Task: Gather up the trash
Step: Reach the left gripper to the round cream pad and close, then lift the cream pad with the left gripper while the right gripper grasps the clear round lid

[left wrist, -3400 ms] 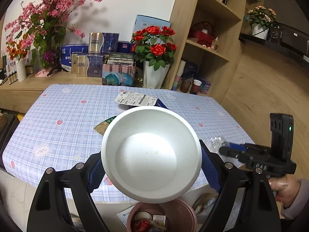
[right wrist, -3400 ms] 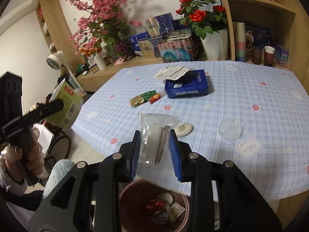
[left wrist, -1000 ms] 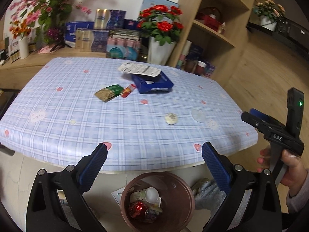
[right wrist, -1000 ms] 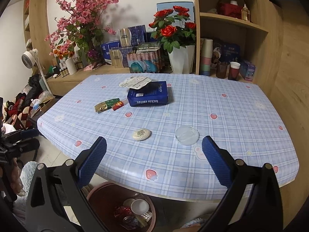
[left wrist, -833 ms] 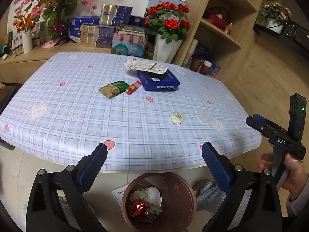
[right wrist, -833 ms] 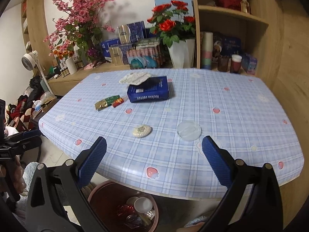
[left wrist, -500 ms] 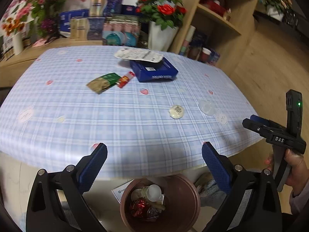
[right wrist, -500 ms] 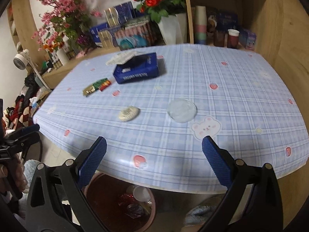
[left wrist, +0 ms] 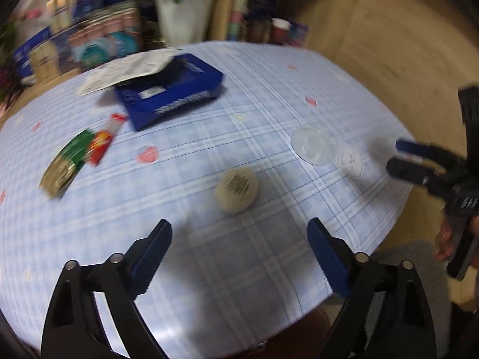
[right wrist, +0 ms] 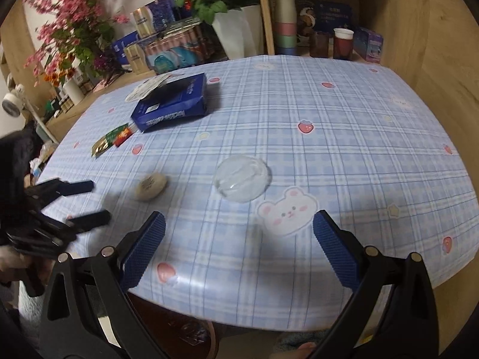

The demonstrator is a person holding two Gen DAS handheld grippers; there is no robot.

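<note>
Left gripper point(left wrist: 238, 234): jaws wide but closing, nothing between them; round cream-coloured paper lid point(left wrist: 237, 186) lies on the blue checked tablecloth point(left wrist: 209, 284) just ahead of the tips. Right gripper point(right wrist: 239, 226): jaws spread wide, empty; clear round plastic lid point(right wrist: 242, 177) just ahead, slightly left of centre.

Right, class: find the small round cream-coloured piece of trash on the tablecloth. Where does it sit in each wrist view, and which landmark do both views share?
Left wrist view: the cream piece lies at centre, just ahead of the open fingers.
Right wrist view: it lies left of centre, beside the left gripper.
Shared landmark: the clear plastic lid, right of it in both.
</note>
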